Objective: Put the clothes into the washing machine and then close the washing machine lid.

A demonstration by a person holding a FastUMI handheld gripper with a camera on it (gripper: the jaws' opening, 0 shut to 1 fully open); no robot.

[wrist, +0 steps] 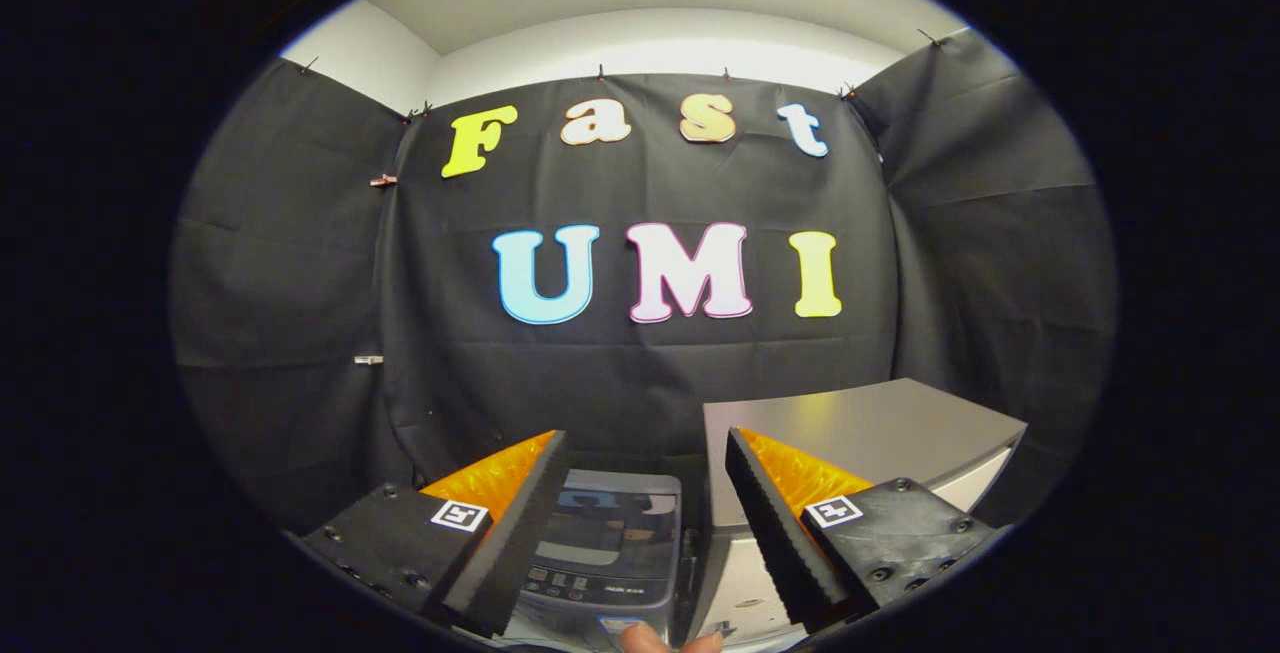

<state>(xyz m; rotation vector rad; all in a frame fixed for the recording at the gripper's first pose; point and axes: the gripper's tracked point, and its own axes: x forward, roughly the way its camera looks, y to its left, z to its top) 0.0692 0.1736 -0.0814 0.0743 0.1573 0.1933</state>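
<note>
A small grey washing machine point(610, 543) stands below and between my fingers, seen from above. Its dark glass lid point(615, 523) lies flat and reflects the wall, and a control panel point(585, 588) runs along its near edge. My gripper point(645, 453) is open, held high above the machine, with nothing between the fingers point(520, 523). A person's fingertips point(670, 641) show at the near edge below the machine.
A grey box-shaped cabinet point(860, 428) stands right beside the machine, with its flat top under and beyond my right finger. Black cloth walls close the booth at the back and on both sides.
</note>
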